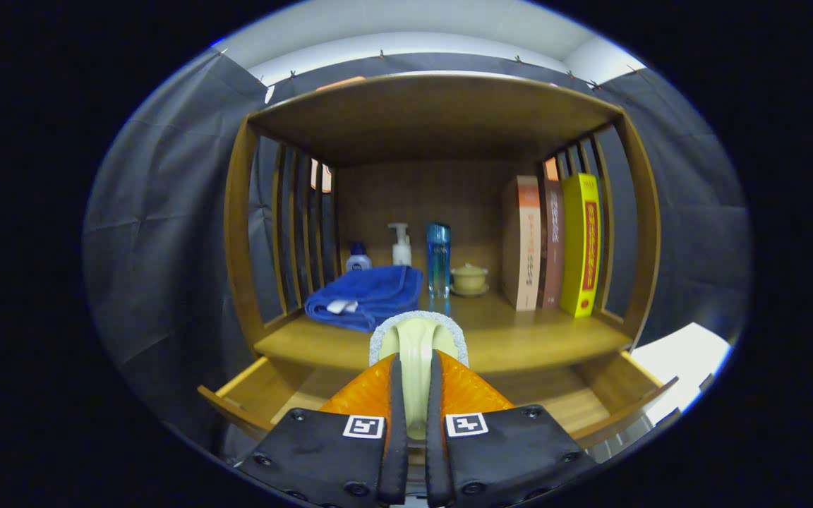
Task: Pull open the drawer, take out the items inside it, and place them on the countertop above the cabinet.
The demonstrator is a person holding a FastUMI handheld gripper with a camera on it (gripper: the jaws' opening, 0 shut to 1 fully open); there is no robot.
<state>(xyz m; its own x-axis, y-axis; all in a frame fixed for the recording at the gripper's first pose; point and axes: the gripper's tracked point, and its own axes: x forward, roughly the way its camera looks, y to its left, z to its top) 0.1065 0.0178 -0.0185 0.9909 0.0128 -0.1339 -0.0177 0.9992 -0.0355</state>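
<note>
- A pale green scrub brush (417,339) with a grey pad rim is clamped between the nearly closed fingers of the claw (415,367).
- It is held above the open drawer (251,395), at the desk's (540,339) near edge.
- A folded blue towel (368,295) is seen far left.

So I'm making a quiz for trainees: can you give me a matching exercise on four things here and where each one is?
Things:
1. scrubber
2. blue towel
3. books
4. drawer

Places or states:
A. upright at the shelf's far side from the towel
B. pulled open below the shelf
C. clamped between the tongs
D. folded beside the bottles

Pairs: 1-C, 2-D, 3-A, 4-B
</note>
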